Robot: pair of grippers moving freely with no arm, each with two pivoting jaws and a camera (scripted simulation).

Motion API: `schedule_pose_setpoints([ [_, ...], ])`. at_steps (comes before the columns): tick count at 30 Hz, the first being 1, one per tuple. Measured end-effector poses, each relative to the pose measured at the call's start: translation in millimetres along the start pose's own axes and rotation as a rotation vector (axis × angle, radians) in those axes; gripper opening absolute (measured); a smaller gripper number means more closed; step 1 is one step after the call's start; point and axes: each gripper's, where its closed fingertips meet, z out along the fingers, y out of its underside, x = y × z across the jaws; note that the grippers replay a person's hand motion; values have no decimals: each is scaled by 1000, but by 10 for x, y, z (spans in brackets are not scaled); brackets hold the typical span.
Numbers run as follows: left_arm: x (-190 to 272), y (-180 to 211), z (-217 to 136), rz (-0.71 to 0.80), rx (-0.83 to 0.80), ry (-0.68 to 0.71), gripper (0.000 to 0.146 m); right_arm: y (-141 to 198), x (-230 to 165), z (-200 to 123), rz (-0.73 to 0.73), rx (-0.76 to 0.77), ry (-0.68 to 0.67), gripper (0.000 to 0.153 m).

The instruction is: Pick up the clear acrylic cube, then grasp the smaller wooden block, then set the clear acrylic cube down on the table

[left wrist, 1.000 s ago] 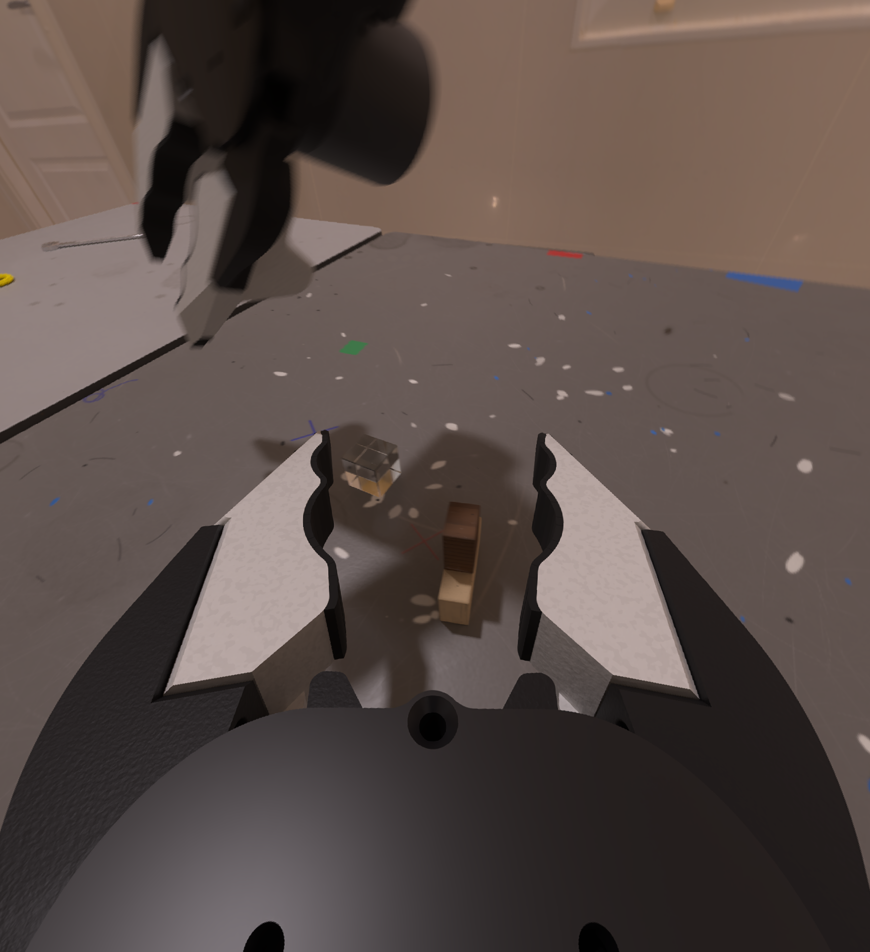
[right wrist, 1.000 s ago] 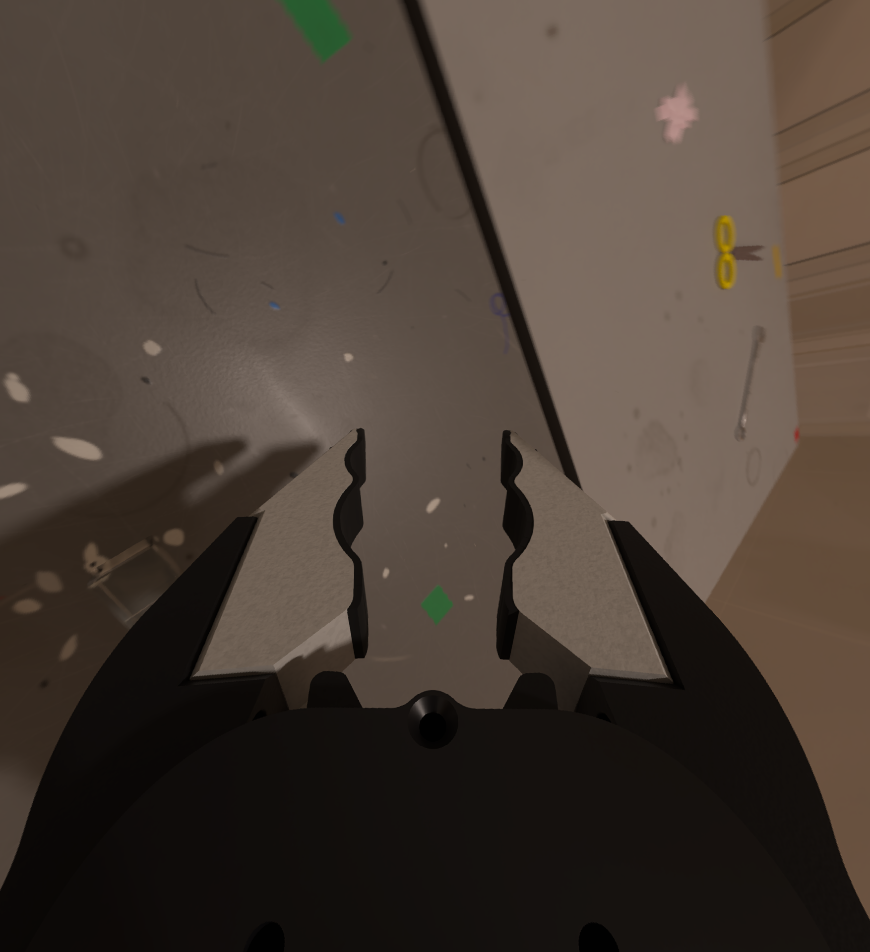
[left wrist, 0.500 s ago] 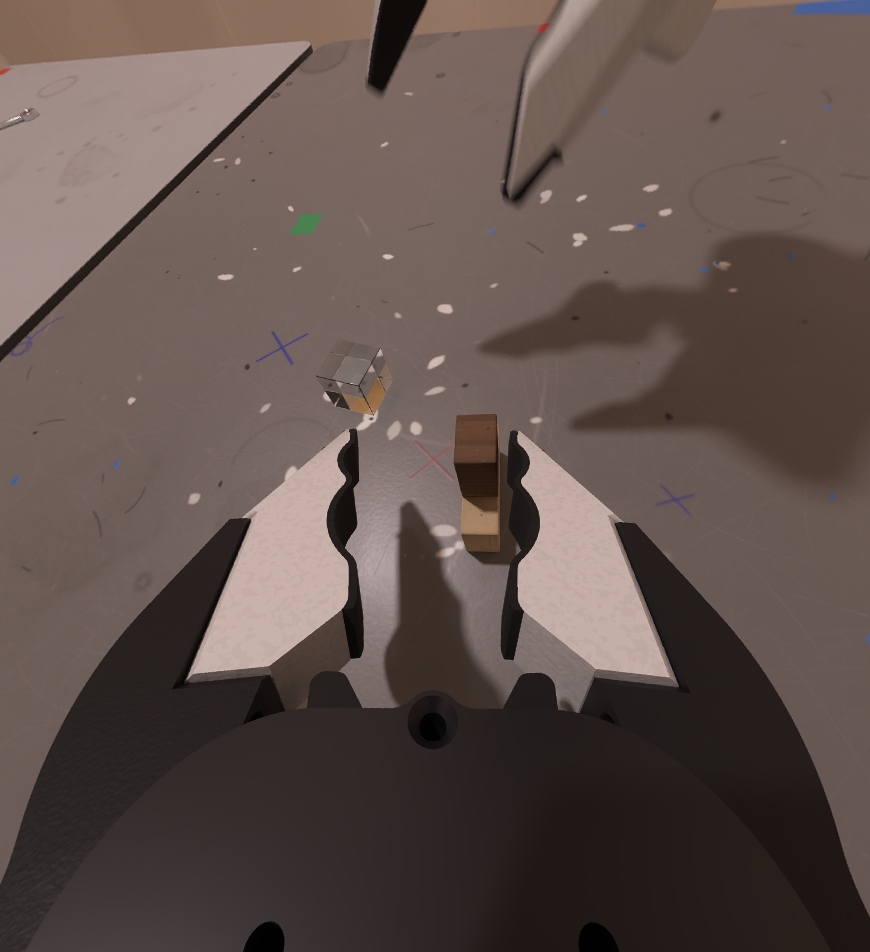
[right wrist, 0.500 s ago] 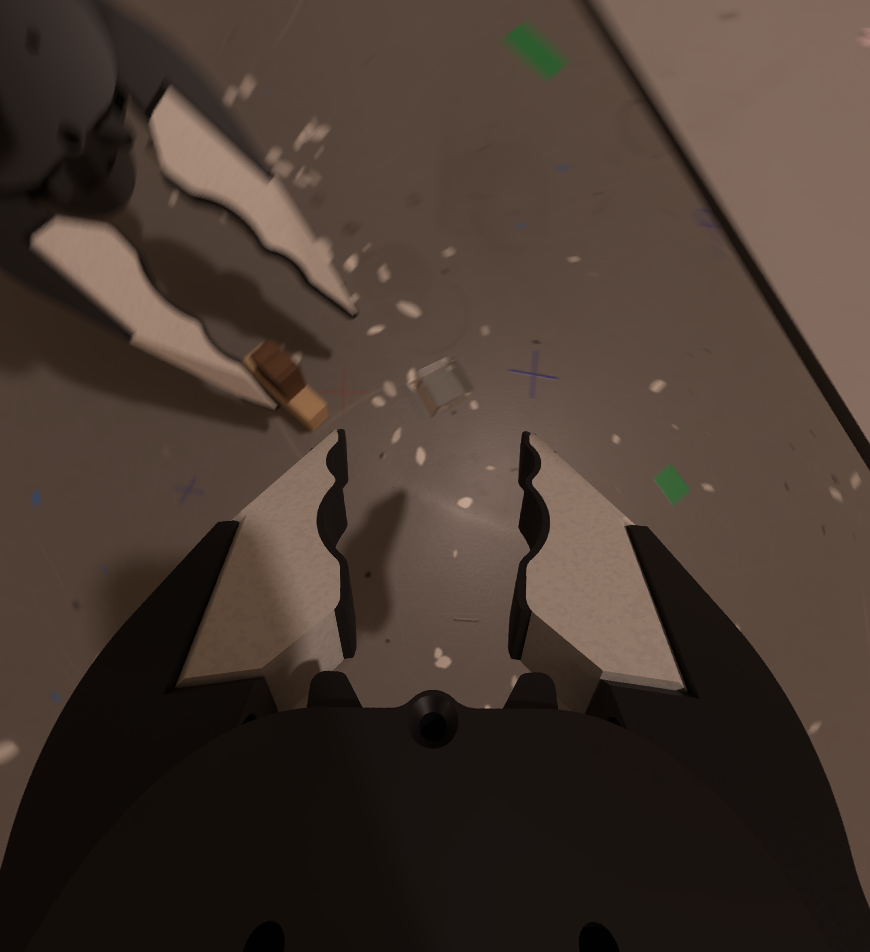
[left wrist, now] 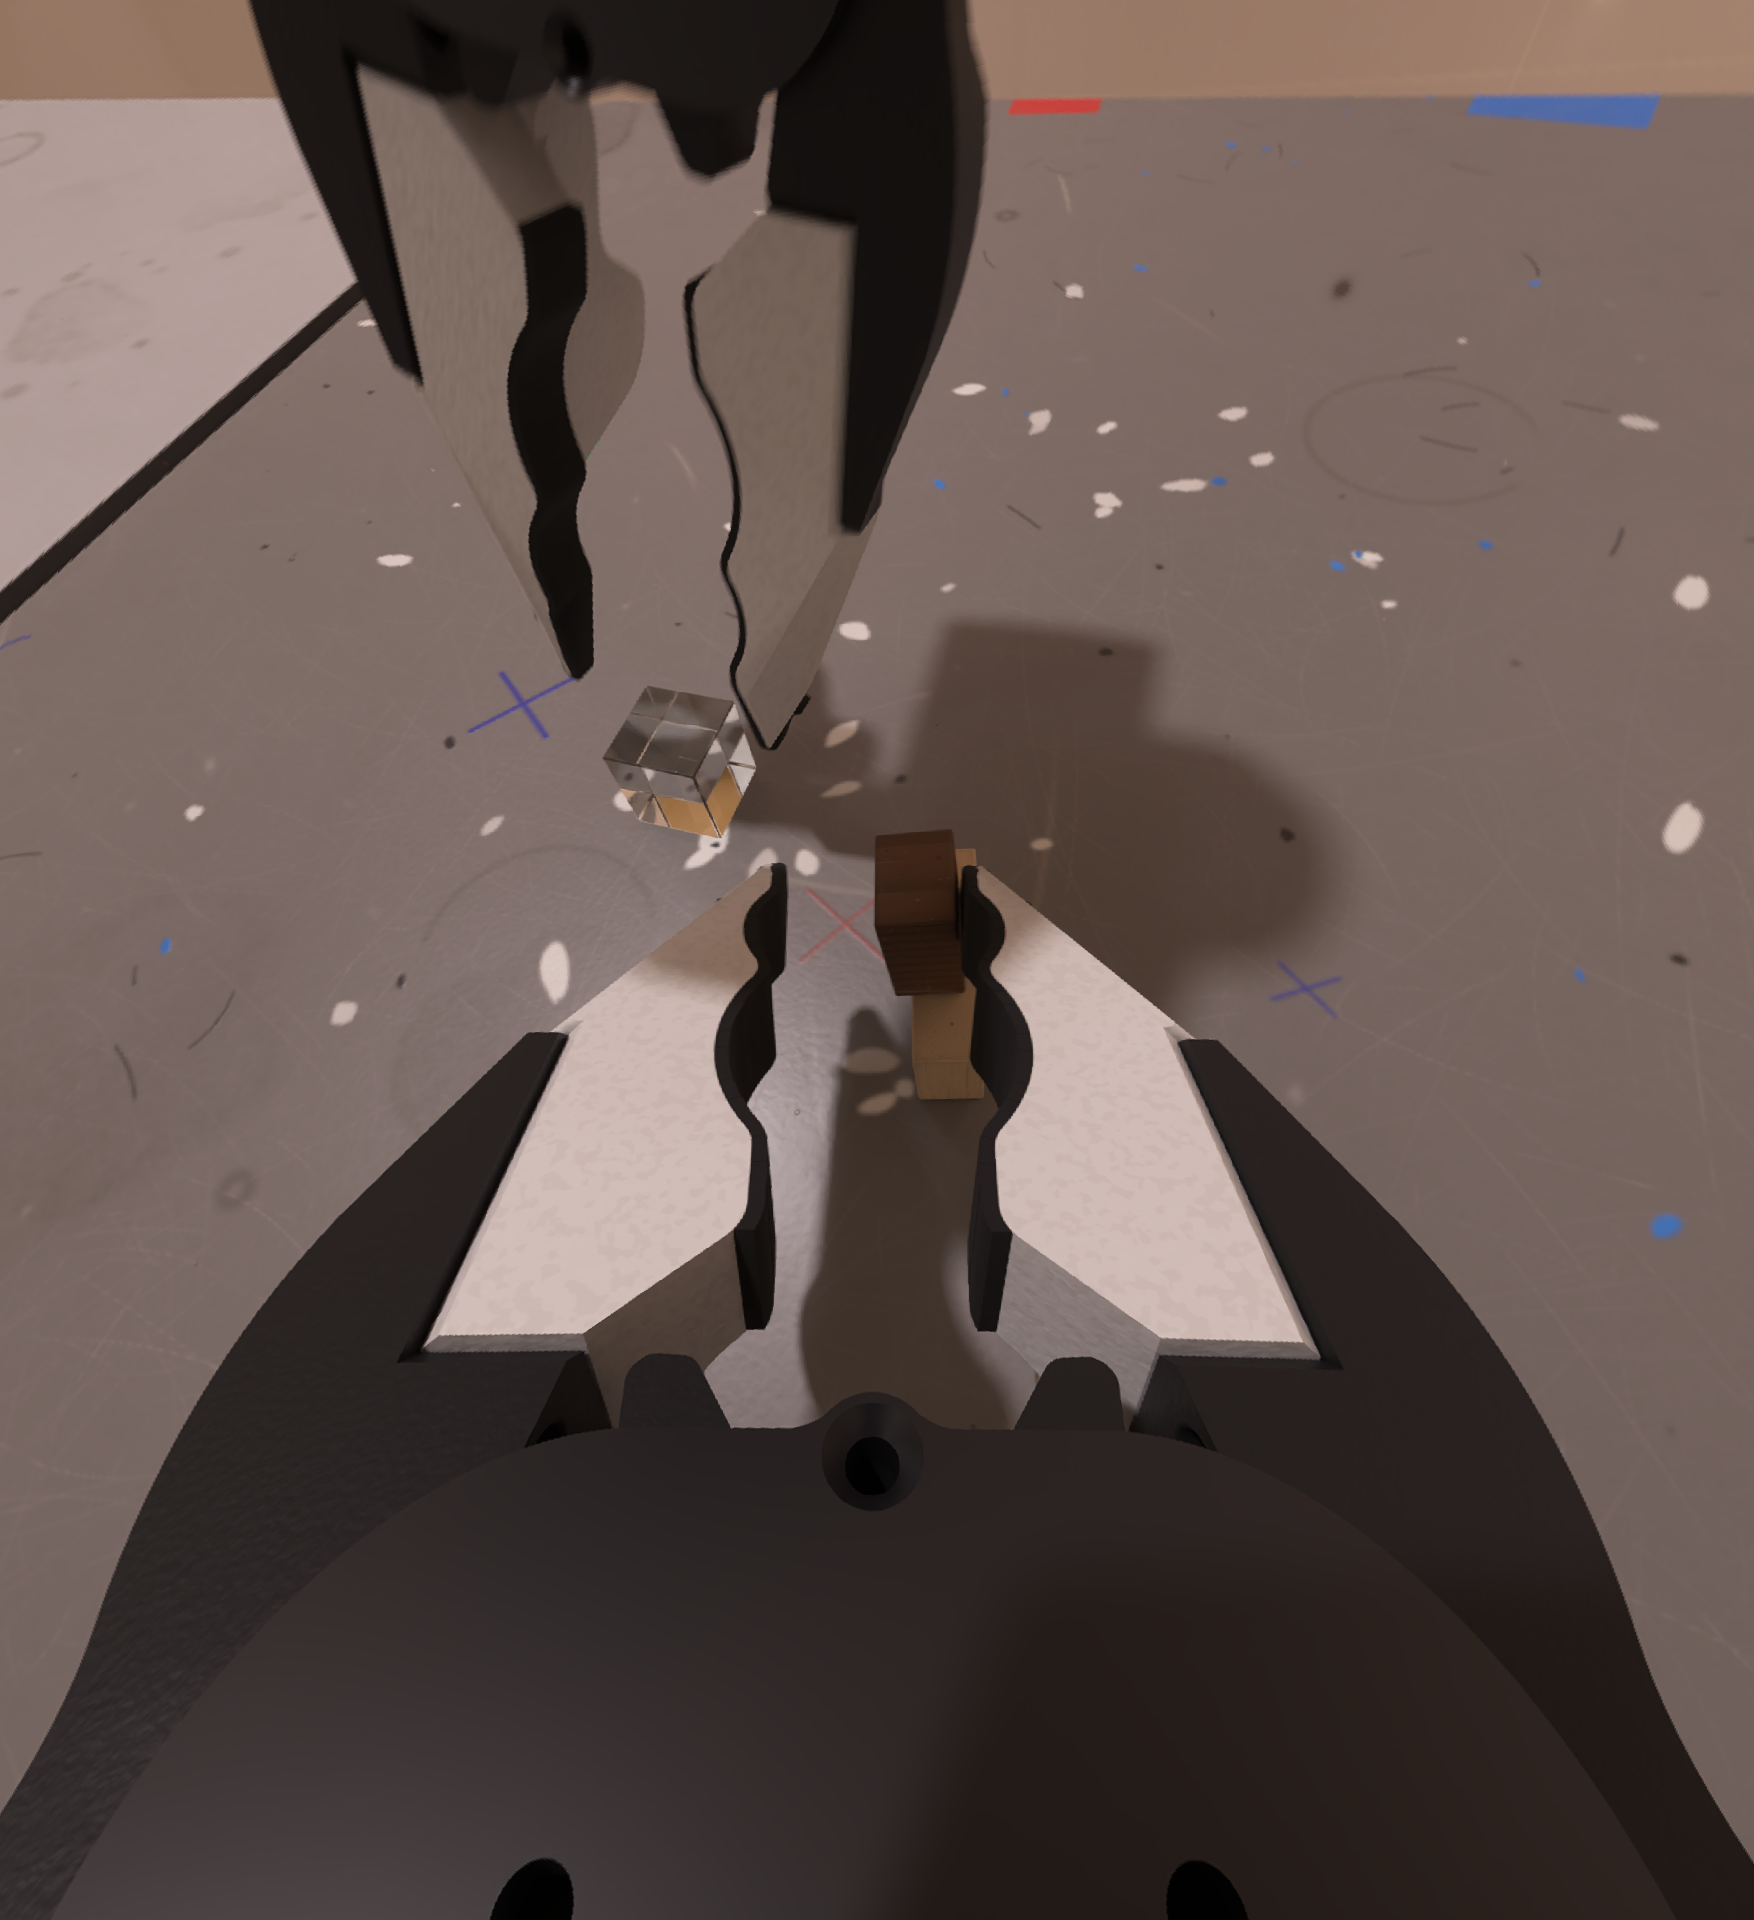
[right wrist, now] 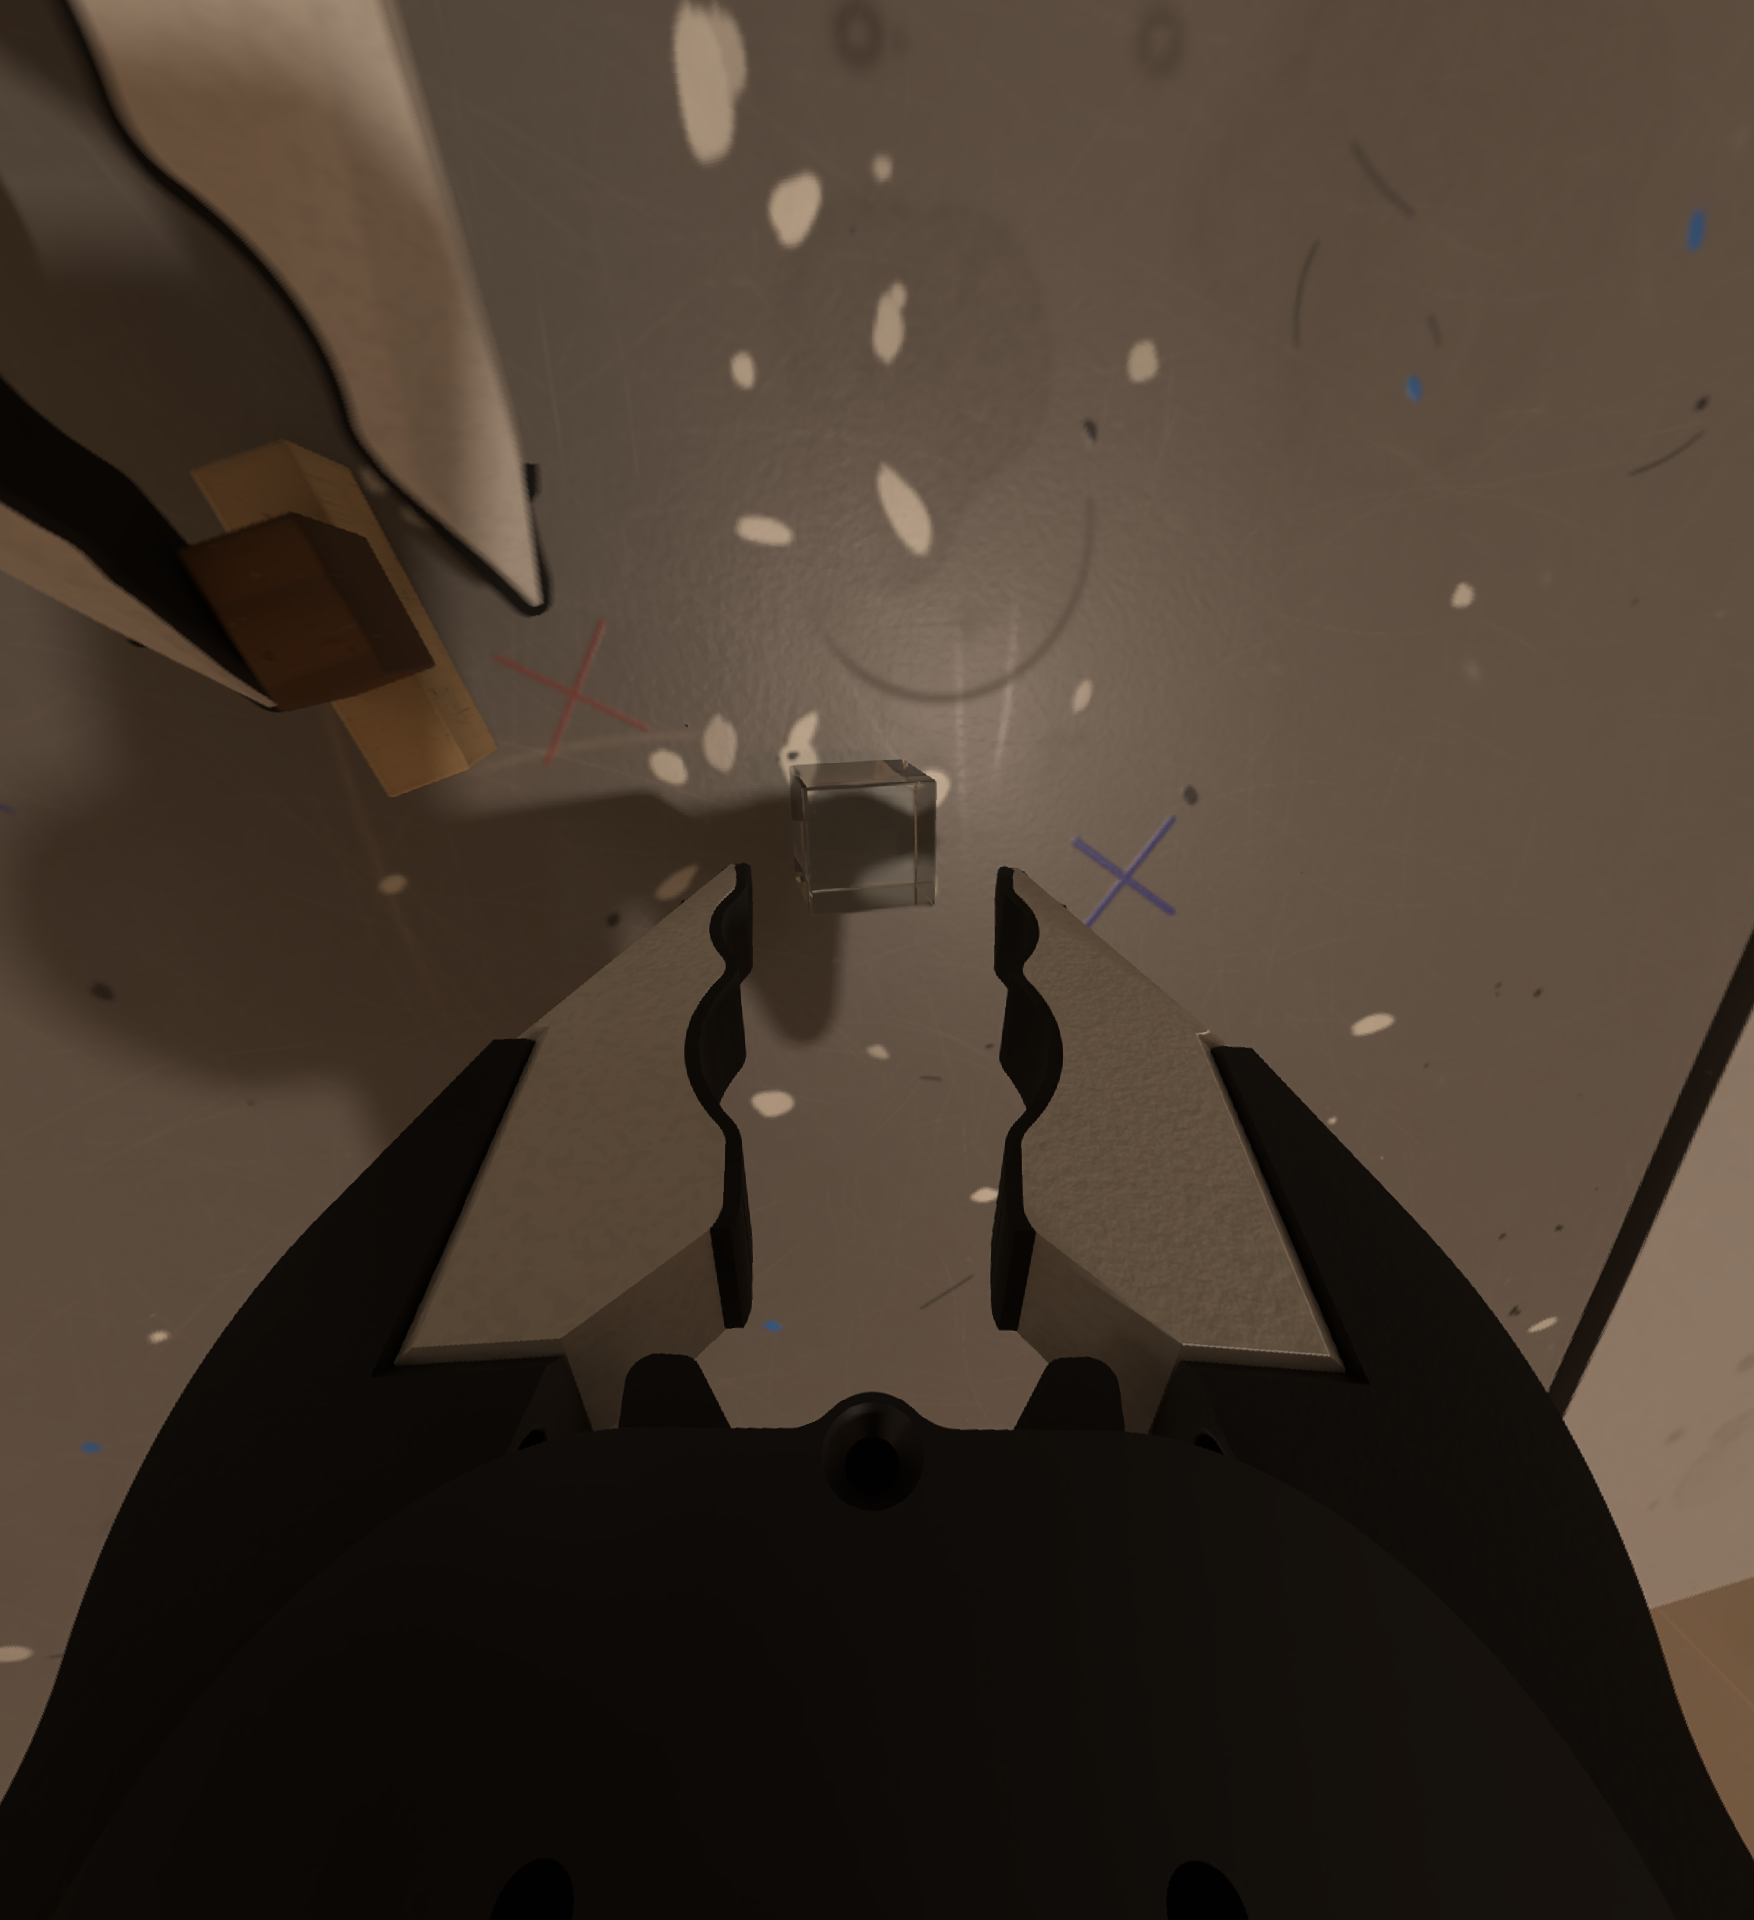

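Observation:
The clear acrylic cube (left wrist: pixel 681 769) (right wrist: pixel 862 847) sits on the dark grey speckled table (left wrist: pixel 1372 831). My right gripper (right wrist: pixel 873 878) is open and points down at it, with the cube just beyond its tips; in the left wrist view the right gripper (left wrist: pixel 670 701) hangs right above the cube. A small dark wooden block (left wrist: pixel 917 914) (right wrist: pixel 307 613) seems to rest on a longer light wooden block (left wrist: pixel 946 1039) (right wrist: pixel 416 727). My left gripper (left wrist: pixel 871 883) (right wrist: pixel 400 649) is open around both blocks, which lie close against its right finger.
A lighter grey panel (left wrist: pixel 73 260) (right wrist: pixel 1735 1299) adjoins the table across a dark seam. Blue crosses (left wrist: pixel 525 707) (left wrist: pixel 1309 987) and a red cross (right wrist: pixel 572 696) are marked on the table. Red tape (left wrist: pixel 1055 106) and blue tape (left wrist: pixel 1564 109) lie at the far edge.
My right gripper has swung round and come down over the clear cube. My left gripper has moved forward, so the wooden blocks now lie between its fingers. Both stay open.

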Motion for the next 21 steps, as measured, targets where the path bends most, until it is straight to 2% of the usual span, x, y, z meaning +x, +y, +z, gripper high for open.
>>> schedule_pose_setpoints([
  [4, 30, 16, 16, 40, -15, -15, 23, 33, 13, 139, -29, -37, 29, 40],
  [6, 39, 20, 18, 46, -18, -11, 22, 24, 7, 132, -35, -31, 30, 28],
  [11, 51, 24, 20, 59, -21, -14, 17, 15, 5, 33, -33, -4, 40, 28],
  [16, 56, 23, 21, 74, -21, -25, 17, 35, 6, -528, 33, 144, 79, 28],
  [18, 66, 27, 25, 95, -24, -32, 20, 212, 89, -844, 72, 156, 149, 28],
  [21, 79, 34, 32, 136, -32, -54, 19, 700, 307, -1308, 182, 131, 273, 28],
])
